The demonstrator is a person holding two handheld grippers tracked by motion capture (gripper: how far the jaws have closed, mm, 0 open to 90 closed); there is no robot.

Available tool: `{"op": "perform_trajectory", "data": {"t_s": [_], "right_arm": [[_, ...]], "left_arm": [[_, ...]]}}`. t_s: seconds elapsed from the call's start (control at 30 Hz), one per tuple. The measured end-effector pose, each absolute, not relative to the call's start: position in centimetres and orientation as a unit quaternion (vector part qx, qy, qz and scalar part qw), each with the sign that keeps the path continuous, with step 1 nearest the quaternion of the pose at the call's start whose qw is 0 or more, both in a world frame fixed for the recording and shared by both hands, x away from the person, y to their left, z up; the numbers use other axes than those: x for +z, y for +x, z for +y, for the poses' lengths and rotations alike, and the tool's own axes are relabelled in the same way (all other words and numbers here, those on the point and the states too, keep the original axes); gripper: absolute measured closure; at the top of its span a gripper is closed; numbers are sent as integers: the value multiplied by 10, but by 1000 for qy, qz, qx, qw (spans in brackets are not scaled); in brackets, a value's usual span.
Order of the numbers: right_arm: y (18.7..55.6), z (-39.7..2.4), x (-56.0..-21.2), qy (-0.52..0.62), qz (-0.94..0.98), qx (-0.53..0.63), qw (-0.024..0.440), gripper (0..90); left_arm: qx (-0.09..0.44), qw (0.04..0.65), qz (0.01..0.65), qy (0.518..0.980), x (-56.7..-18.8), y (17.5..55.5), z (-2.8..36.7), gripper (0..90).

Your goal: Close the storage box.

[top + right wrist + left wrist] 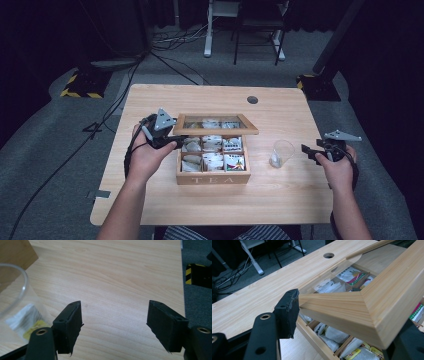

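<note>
From the high view, the wooden tea box [213, 175] sits mid-desk [150, 200], its glass-paned lid [215, 131] raised. The left gripper [172, 142] is at the lid's left corner, and the left gripper view shows what the high view cannot: its jaws clamp that mitred corner [362, 312], with tea bags [334, 336] in the compartments beneath. Right of the box stands a clear cup [282, 153]. Beyond it the right gripper [311, 150] holds its jaws wide apart and empty; its own view shows a tea bag [27, 317] inside the cup.

A round cable hole [252, 99] pierces the wooden table [210, 205].
</note>
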State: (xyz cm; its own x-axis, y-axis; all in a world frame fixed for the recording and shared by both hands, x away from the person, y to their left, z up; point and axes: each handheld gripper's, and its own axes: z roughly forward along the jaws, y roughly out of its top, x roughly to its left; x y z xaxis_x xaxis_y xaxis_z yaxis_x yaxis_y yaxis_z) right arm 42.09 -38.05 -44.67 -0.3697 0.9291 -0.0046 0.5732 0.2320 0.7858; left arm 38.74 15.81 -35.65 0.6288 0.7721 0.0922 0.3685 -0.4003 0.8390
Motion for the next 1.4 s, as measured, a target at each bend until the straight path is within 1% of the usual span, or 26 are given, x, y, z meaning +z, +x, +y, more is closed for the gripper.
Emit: {"op": "perform_trajectory", "data": {"t_s": [0.27, 0.53, 0.7, 0.73, 0.87, 1.13, 1.4], "right_arm": [[421, -380, -473, 504, 754, 348, 237, 289], [420, -381, -489, 501, 755, 351, 236, 284], [422, -378, -499, 499, 769, 331, 226, 265], [423, -378, -500, 497, 771, 329, 226, 246], [423, -377, -503, 503, 763, 337, 226, 215], [425, -378, -503, 504, 762, 339, 224, 203], [427, -378, -503, 502, 763, 339, 223, 196]], "left_arm": [[241, 406, 355, 807, -361, 385, 157, 397], [246, 399, 358, 808, -364, 380, 154, 395], [248, 394, 358, 809, -365, 378, 153, 389], [249, 393, 357, 810, -366, 378, 153, 387], [245, 390, 355, 814, -367, 377, 153, 367], [241, 375, 351, 824, -372, 371, 151, 338], [219, 365, 371, 825, -377, 364, 152, 332]]}}
